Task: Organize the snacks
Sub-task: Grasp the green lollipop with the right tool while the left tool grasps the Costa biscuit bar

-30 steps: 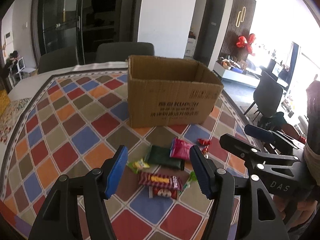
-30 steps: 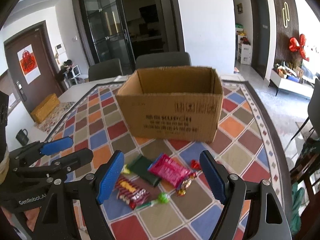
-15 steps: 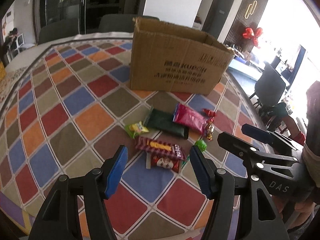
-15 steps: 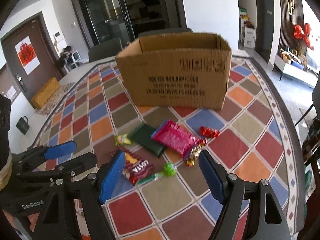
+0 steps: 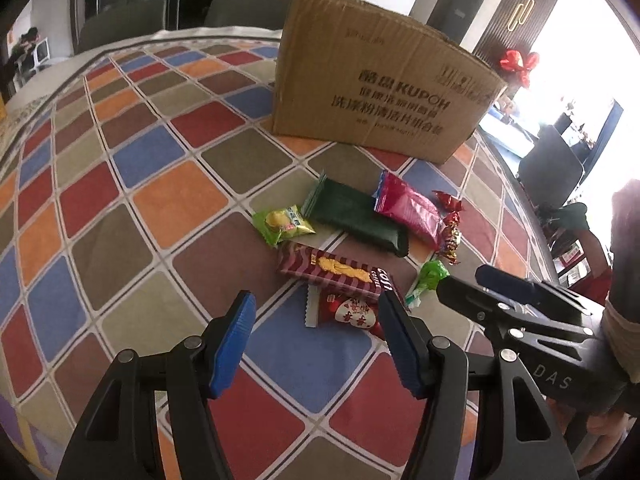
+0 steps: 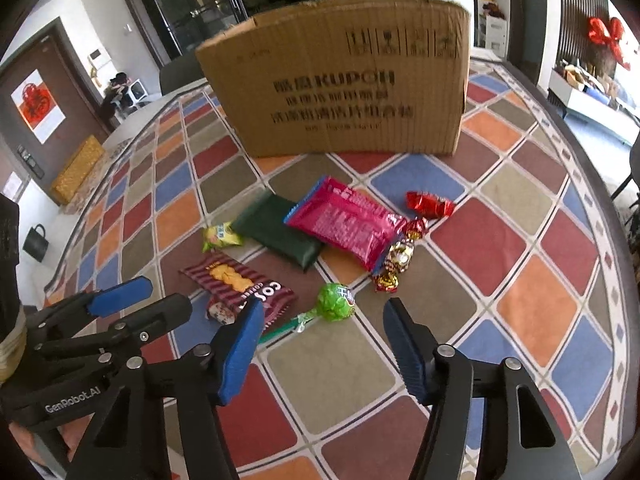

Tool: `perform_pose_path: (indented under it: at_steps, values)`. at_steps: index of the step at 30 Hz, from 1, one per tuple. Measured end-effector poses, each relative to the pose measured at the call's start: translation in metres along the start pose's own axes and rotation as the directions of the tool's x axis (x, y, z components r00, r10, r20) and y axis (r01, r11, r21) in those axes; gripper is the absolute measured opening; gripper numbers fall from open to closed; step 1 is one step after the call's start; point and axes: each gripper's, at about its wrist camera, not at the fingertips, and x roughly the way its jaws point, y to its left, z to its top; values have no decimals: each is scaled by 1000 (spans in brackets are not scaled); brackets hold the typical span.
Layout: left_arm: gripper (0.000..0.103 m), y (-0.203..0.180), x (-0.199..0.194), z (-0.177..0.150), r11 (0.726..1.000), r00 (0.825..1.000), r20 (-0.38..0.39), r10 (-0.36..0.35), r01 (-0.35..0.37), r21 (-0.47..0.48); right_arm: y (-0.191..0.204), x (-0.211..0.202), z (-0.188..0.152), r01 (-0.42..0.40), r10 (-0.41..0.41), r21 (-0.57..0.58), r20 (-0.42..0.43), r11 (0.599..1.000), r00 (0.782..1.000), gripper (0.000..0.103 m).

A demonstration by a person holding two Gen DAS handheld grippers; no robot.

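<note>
Here, both tools are spread wide and hold nothing. The left tool [image 5: 316, 332] sits at the bottom centre of its frame, its blue pads either side of a small red-and-white packet [image 5: 352, 314] that lies partly under a maroon striped coffee wafer pack [image 5: 334, 272]. The right tool [image 6: 320, 338] hangs low in its own frame, just below a green lollipop [image 6: 336, 307] whose stick runs toward the lower left.

The snacks lie loose in a cluster on the desk [image 5: 160, 200], which is covered in a cloth of coloured diamonds. In the right wrist view a dark green pack [image 6: 280, 234] sits mid-frame with a pink pack [image 6: 346, 224] overlapping its right end. A small yellow-green sachet [image 6: 220, 236] lies just left of the green pack. To the right are a red foil candy [image 6: 430, 205] and a few twisted foil candies [image 6: 400, 258] touching the pink pack's end.

A brown cardboard box [image 6: 348, 92] stands upright in the upper centre, behind the cluster and apart from it.
</note>
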Motion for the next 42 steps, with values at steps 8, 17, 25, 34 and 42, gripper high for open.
perform_pose_path:
  at_steps: [8, 17, 25, 34, 42]
  values:
    - [58, 3, 17, 7, 999, 999, -19, -37, 36, -41, -4, 16, -1, -7, 8, 27, -37, 1000, 999, 55]
    - [51, 6, 34, 17, 996, 998, -39, -50, 47, -73, -6, 30, 2, -19, 22, 43, -64, 999, 998, 46]
    - [37, 9, 43, 22, 992, 995, -45, -87, 82, -97, -5, 40, 4, -29, 33, 51, -88, 998, 996, 37]
    - [20, 3, 30, 26, 990, 994, 29, -103, 105, -89, -5, 38, 6, -17, 20, 41, -66, 999, 998, 26]
    - [12, -5, 10, 28, 992, 989, 95, -114, 119, -50, -6, 27, 6, -40, 41, 46, -32, 998, 999, 26]
